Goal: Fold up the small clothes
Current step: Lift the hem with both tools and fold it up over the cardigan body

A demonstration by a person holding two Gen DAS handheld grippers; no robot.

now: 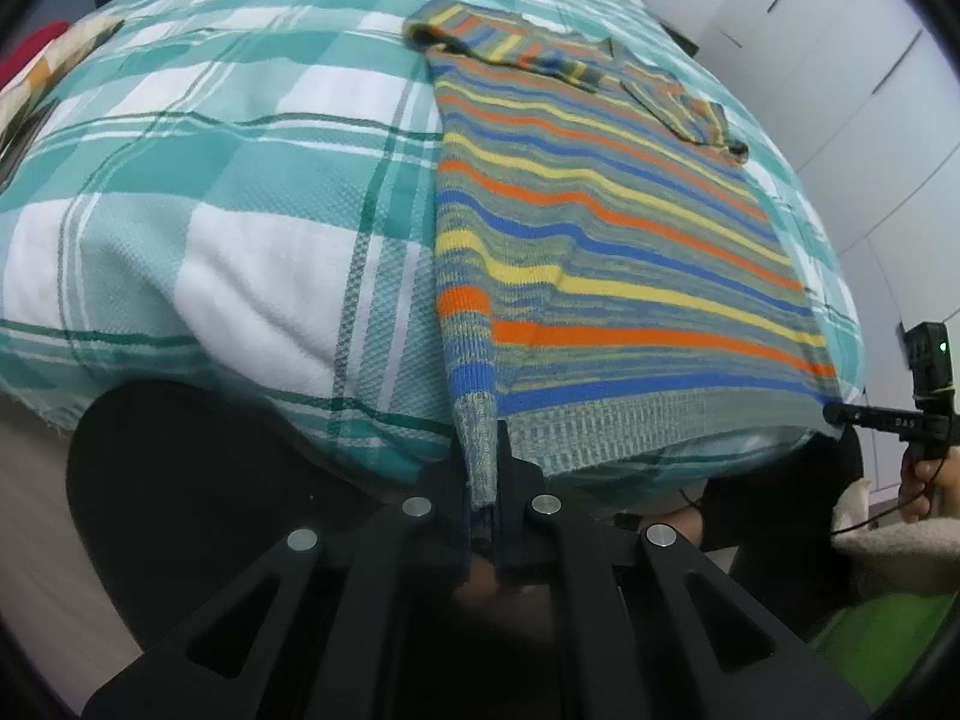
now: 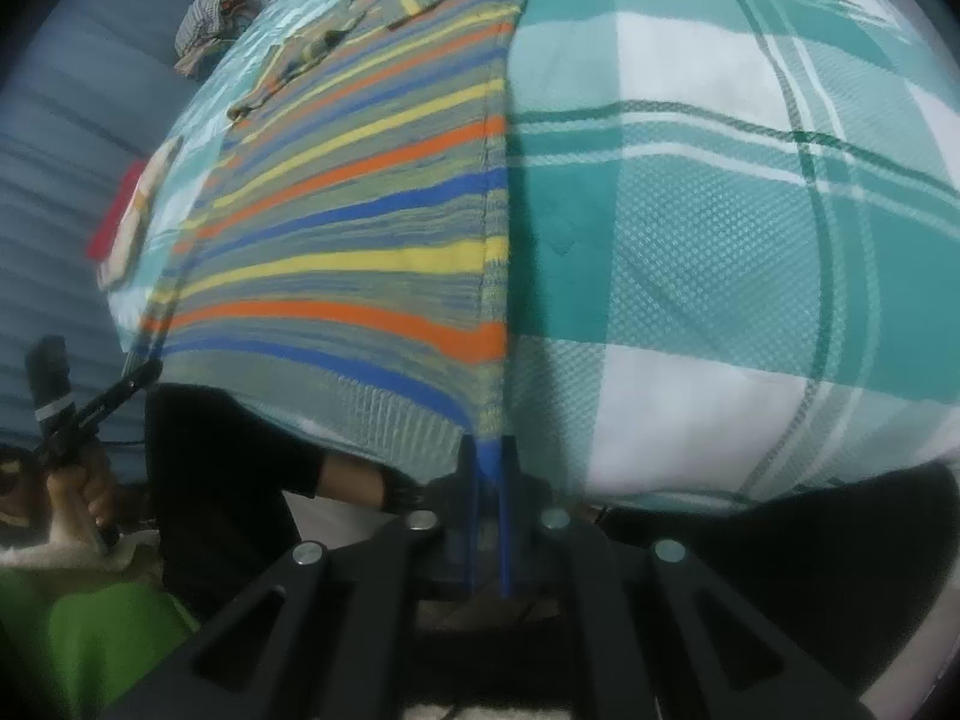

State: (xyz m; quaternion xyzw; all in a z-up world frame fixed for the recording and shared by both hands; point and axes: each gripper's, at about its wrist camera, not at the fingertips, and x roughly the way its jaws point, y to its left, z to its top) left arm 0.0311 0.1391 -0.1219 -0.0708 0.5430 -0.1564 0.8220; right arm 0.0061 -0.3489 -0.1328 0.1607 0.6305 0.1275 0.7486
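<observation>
A small knit sweater (image 1: 600, 222) with orange, yellow and blue stripes lies flat on a teal and white checked bedspread (image 1: 252, 192), its sleeves folded across the far end. My left gripper (image 1: 483, 468) is shut on the hem's near left corner, which is pulled up between the fingers. The right wrist view shows the sweater (image 2: 360, 228) stretching away, and my right gripper (image 2: 489, 456) is shut on the hem's near right corner. Each gripper also appears in the other's view: the right gripper (image 1: 840, 414) at the right edge, the left gripper (image 2: 144, 375) at the left, both hand-held.
The bedspread (image 2: 720, 210) covers the bed to both sides of the sweater. A pile of clothes (image 2: 210, 18) lies at the far end, and a red and white item (image 2: 126, 222) at the side. White cupboard doors (image 1: 840, 60) stand beyond. A person's green sleeve (image 2: 78, 630) is close.
</observation>
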